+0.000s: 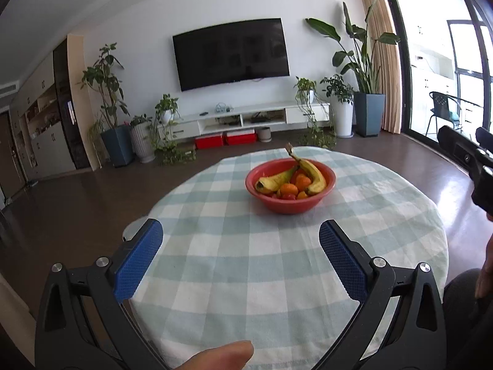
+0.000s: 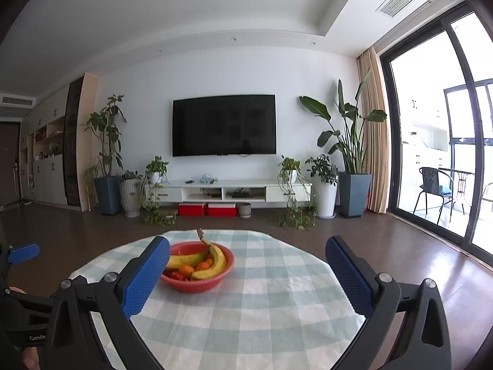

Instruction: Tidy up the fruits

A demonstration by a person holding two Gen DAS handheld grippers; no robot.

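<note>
Two grippers hang over the round table with the checked cloth, and both are wide open with nothing between their blue pads; the left gripper points at the red bowl, and the right gripper has the bowl just past its left pad. All the fruit I can see sits inside the bowl near the middle of the table; two bananas lie on top, with small oranges and little red fruits under them. No fruit lies loose on the cloth, so the tidying looks done or nearly done; a good next move, I think, is to keep both grippers open and well clear of the bowl, so nothing gets bumped or tipped out.
</note>
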